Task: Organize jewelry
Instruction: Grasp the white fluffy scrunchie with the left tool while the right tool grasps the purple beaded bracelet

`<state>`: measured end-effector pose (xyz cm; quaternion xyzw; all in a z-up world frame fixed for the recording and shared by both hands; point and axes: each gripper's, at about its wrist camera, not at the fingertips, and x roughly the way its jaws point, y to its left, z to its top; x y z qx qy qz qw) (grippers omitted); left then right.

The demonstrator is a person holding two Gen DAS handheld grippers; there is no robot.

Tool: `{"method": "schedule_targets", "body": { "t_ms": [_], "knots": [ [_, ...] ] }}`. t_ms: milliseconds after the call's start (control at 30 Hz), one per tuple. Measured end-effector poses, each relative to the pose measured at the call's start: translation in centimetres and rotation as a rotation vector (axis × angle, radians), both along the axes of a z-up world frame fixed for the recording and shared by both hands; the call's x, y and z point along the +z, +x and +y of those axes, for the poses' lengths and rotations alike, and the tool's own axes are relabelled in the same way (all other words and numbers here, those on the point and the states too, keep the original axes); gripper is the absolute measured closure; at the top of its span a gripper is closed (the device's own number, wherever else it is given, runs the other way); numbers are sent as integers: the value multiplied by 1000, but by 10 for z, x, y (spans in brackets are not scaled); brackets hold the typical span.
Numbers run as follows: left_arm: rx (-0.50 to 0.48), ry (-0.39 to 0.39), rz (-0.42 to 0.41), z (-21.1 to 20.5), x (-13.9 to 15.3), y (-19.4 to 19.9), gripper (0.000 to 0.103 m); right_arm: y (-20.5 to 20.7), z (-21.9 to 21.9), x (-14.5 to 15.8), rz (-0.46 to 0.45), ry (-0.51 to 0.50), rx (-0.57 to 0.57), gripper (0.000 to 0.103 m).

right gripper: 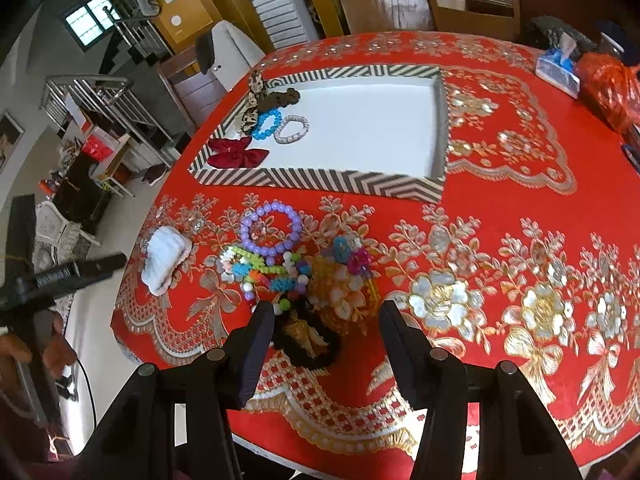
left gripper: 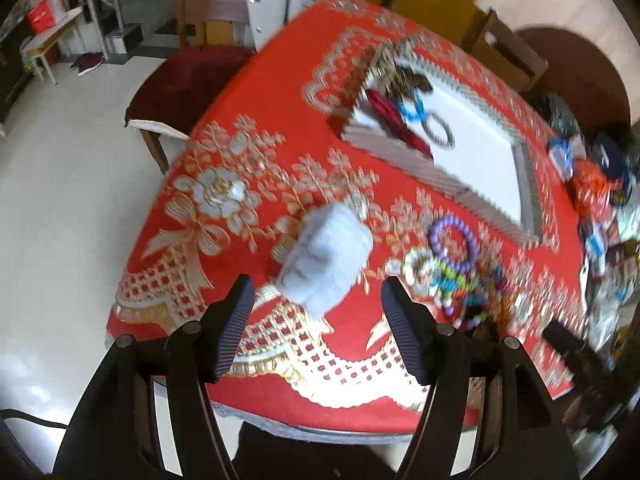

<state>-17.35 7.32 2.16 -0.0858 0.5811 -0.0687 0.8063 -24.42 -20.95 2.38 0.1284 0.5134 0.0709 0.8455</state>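
Jewelry and hair pieces lie in two groups on the red embroidered tablecloth point(right gripper: 520, 184): a loose heap near the table's front edge and a few pieces already inside the zigzag-bordered tray point(right gripper: 320, 184) behind it. In the tray I count five: a dark red bow point(right gripper: 236, 153), a blue bead bracelet point(right gripper: 267, 123), a pale pearl-like bracelet point(right gripper: 292, 129), a brown scrunchie point(right gripper: 282, 98) and a patterned fabric piece point(right gripper: 253, 100). Outside it lie a white fluffy scrunchie point(left gripper: 326, 258), a purple bead bracelet point(right gripper: 271, 229), a black scrunchie point(right gripper: 306, 338), and a tangle of multicoloured beads point(right gripper: 268, 274) and an amber flowered piece point(right gripper: 346, 284) too knotted to count. The left gripper point(left gripper: 316, 304) points steeply down with its jaws spread wide and nothing between the pads; the white scrunchie sits just ahead of its tips, centred in the gap, its long axis slanting from near left to far right. That hand is plainly the nearer one to it. The right gripper point(right gripper: 326, 316) hangs over the heap, jaws apart and empty, with the black scrunchie directly below, closer to the left finger. The left view is blurred by motion. A likely next move is the left claw dropping onto the white scrunchie across its short side.
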Motion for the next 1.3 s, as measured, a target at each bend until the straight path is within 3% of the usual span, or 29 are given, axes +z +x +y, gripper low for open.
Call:
{"method": "schedule_targets", "body": {
  "t_ms": [233,467,567,700,833,900,1067,1300],
  "knots": [
    [-67,104,4,-18,-19,3,37,43,20,-1,-39,-33,84,51],
    [-69,167,-3,-18,-32,14,37,99,58,-36,7,-116,217,64],
    [-72,165,8,-19,-38,20,37,115,72,-51,28,-164,269,70],
    [-79,151,24,-22,-46,29,37,128,76,-68,39,-227,281,90],
    [-88,121,43,-22,-55,35,38,131,81,-69,24,-266,303,94],
    [-92,88,58,-22,-59,37,54,131,80,-69,28,-255,303,94],
    [-105,73,44,-23,-52,40,75,123,73,-39,-18,-157,278,94],
    [-101,39,-27,-19,-19,42,79,116,68,8,-104,-100,264,94]
  ]
}}
